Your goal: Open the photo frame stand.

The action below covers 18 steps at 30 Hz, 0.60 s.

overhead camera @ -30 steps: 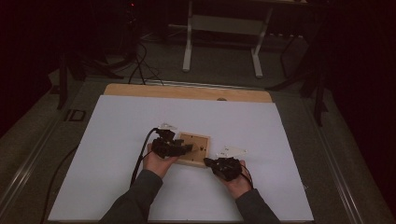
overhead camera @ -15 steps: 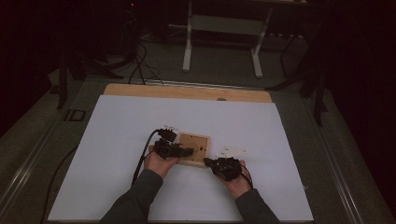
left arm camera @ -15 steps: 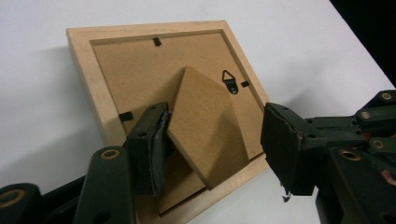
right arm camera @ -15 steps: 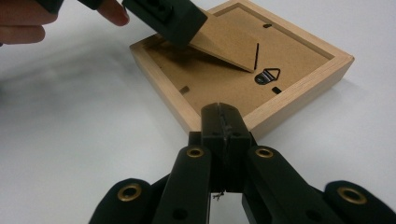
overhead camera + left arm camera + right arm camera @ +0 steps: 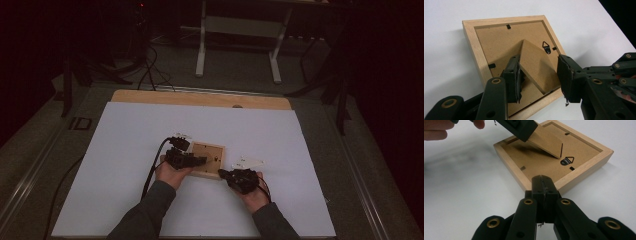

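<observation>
The picture frame (image 5: 207,160) lies face down mid-picture. Its stand flap (image 5: 536,66) is lifted, sitting between the wide-apart jaws of the left gripper (image 5: 539,75). The right gripper (image 5: 544,188) is closed, empty, touching the frame's edge. Standing it up looks left.

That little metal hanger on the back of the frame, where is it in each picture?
High view: too small to tell; the frame lies mid-sheet.
Left gripper view: hanger right of centre, above the raised stand.
Right gripper view: hanger right of centre, below the stand.
Shared landmark: the stand.
</observation>
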Motion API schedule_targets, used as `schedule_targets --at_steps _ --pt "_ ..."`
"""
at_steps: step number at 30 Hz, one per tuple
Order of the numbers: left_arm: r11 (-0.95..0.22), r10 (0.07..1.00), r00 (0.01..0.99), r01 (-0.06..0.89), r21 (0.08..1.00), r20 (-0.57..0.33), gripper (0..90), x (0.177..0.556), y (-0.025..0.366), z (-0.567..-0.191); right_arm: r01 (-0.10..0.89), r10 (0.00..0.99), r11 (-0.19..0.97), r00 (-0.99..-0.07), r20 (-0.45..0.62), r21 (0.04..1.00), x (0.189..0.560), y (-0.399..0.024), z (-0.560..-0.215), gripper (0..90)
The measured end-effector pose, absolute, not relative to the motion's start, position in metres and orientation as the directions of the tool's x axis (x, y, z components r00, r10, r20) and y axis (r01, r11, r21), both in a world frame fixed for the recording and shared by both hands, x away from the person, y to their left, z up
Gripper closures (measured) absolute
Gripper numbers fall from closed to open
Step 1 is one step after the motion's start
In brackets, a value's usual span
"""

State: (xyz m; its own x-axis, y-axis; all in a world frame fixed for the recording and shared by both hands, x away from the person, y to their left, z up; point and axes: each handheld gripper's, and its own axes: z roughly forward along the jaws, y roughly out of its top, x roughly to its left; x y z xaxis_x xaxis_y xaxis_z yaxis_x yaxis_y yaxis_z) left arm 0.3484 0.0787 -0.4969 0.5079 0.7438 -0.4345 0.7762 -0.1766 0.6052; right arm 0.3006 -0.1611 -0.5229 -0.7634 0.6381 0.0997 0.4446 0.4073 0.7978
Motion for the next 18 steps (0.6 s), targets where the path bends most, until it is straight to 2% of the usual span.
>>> schedule_targets --at_steps 12,15,18 --pt "-0.170 0.752 0.487 0.795 0.583 -0.444 58.1 0.3504 0.0781 -0.4983 0.443 0.636 0.411 -0.765 0.097 0.797 0.3007 -0.1606 -0.5225 89.1" --pt "-0.173 0.752 0.487 0.796 0.580 -0.444 58.2 0.3501 0.0785 -0.4988 0.439 0.638 0.418 -0.765 0.087 0.796 0.3005 -0.1604 -0.5215 82.9" --pt "-0.175 0.751 0.491 0.793 0.584 -0.441 58.3 0.3496 0.0787 -0.4992 0.444 0.645 0.414 -0.759 0.088 0.794 0.3011 -0.1619 -0.5213 80.4"
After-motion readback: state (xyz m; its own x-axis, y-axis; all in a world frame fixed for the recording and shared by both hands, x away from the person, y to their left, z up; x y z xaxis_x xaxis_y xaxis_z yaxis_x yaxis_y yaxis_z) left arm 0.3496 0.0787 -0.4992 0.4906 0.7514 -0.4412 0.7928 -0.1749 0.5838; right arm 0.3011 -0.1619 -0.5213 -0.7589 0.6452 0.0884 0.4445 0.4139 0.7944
